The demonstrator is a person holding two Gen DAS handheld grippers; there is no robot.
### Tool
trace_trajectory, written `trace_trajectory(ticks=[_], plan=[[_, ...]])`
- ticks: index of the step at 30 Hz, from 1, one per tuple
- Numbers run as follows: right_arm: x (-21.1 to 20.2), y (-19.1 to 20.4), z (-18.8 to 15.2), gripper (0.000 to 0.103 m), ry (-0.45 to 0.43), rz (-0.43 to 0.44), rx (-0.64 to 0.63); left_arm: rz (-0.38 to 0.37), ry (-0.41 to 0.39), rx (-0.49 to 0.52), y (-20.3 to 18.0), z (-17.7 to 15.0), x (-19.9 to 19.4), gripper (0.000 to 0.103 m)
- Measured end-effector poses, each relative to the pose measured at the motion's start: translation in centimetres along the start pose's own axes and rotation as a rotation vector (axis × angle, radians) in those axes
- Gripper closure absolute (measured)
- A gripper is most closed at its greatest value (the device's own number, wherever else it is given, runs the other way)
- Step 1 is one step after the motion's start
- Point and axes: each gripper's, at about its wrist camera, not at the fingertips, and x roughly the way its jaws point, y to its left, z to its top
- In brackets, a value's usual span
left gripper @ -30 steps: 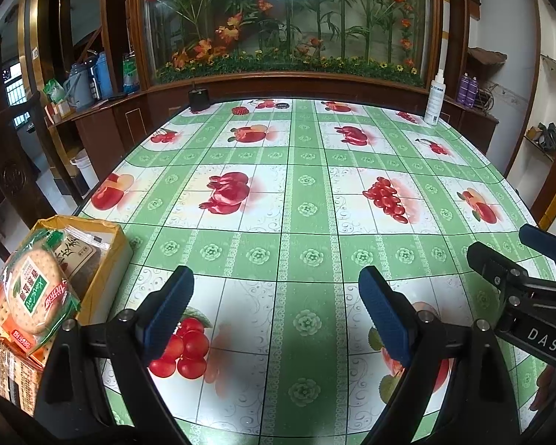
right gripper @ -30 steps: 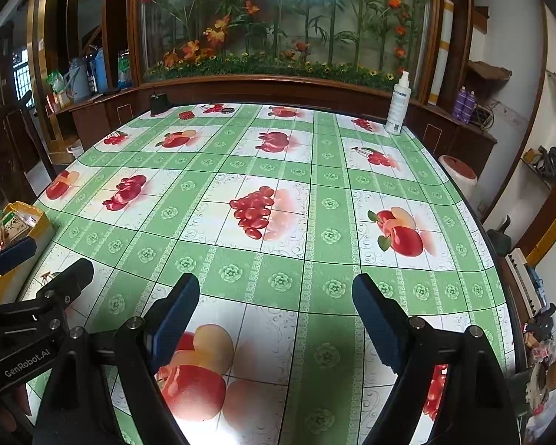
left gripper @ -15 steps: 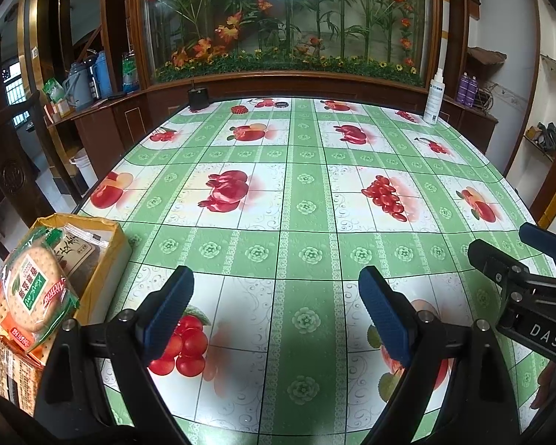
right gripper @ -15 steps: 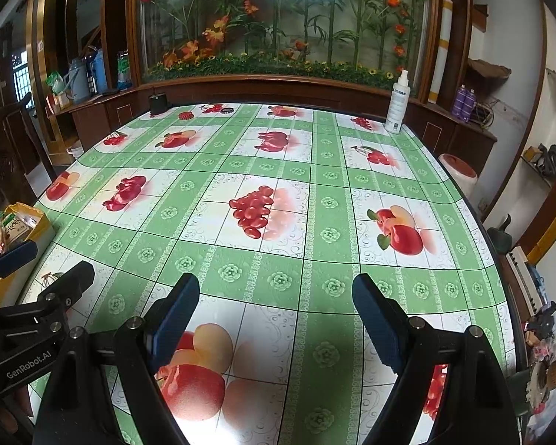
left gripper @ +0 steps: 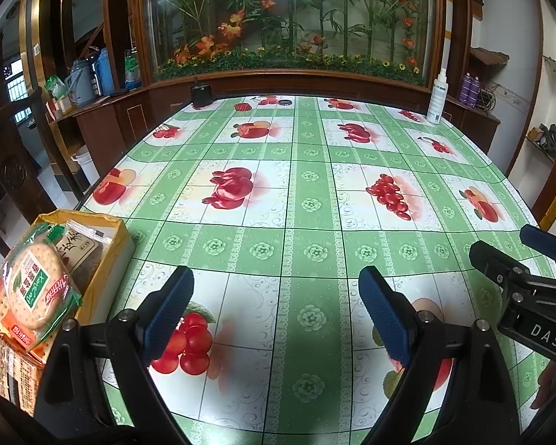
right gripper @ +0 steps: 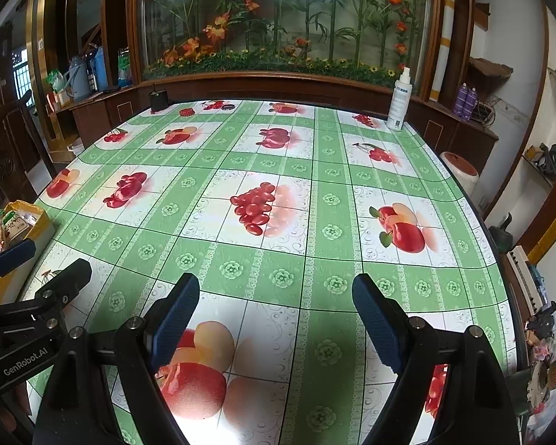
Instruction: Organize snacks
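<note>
Left gripper hovers low over the table, fingers spread wide, nothing between the blue pads. Right gripper likewise: fingers released, wide apart, empty, above a printed apple on the cloth. The two grippers sit side by side, apart; each shows at the edge of the other's view.

Landmark: the box, yellow cardboard, open top, at the table's left edge, just left of the left gripper. Snacks stand packed inside it. Nearest in the box, a round cracker pack with green and red label, leaning over the near end. Behind that, a dark pack with black script on a pale label. More packs under the crackers, print too small to read. From the right wrist view the box sits far left, beyond the left gripper.

Table beyond the box: green-and-white fruit-print cloth. Far side, diagonally across from the box, a white spray bottle upright near the right corner. A small black pot stands at the far edge, straight back from the box. Behind the table, a glass case of artificial flowers.
</note>
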Motion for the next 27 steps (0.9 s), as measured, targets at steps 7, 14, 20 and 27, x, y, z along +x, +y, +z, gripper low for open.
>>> trace_trajectory(ticks=[7, 14, 20, 27], plan=[[1.1, -0.6, -0.3, 0.018, 0.023, -0.025, 0.026, -0.012, 0.052, -0.005, 0.0, -0.5, 1.3, 0.012], [2.3, -0.9, -0.8, 0.018, 0.062, -0.027, 0.044, -0.004, 0.122, 0.004, -0.3, -0.8, 3.5, 0.012], [2.4, -0.7, -0.6, 0.018, 0.067, -0.023, 0.029, -0.006, 0.138, 0.004, -0.1, -0.9, 4.2, 0.012], [2.2, -0.4, -0.4, 0.018, 0.049, -0.016, 0.024, 0.004, 0.108, -0.011, 0.3, -0.6, 4.0, 0.012]])
